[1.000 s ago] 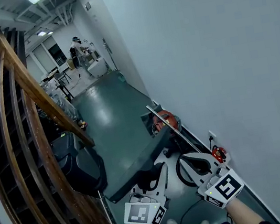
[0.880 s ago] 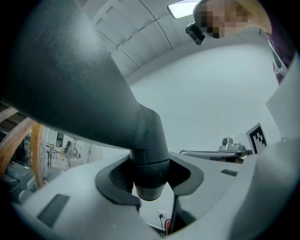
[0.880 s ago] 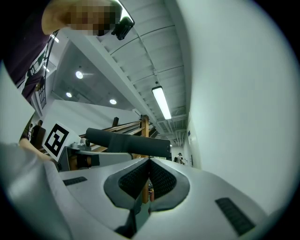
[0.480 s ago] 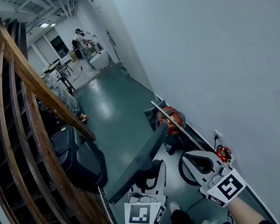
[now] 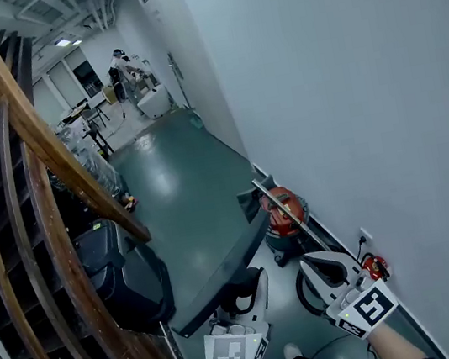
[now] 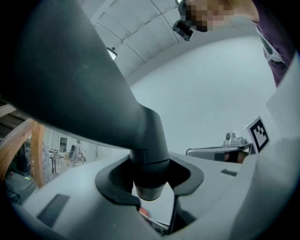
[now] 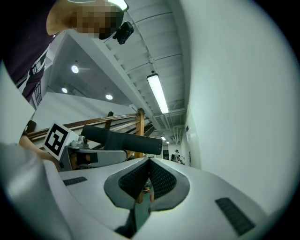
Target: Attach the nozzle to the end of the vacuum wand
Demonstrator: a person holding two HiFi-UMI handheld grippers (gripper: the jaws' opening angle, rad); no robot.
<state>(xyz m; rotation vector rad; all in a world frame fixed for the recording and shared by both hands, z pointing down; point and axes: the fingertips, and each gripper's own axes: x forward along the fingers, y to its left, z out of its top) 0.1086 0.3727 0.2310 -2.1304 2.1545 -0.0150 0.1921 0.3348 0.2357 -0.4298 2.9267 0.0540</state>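
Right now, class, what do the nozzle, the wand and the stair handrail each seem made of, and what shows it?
Nozzle: likely plastic, matte dark grey moulded shape.
Wand: probably metal, thin bright silvery sheen.
Handrail: wood, brown, glossy varnish.

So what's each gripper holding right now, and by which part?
The left gripper grips the nozzle by its round neck; the right gripper is shut and empty.
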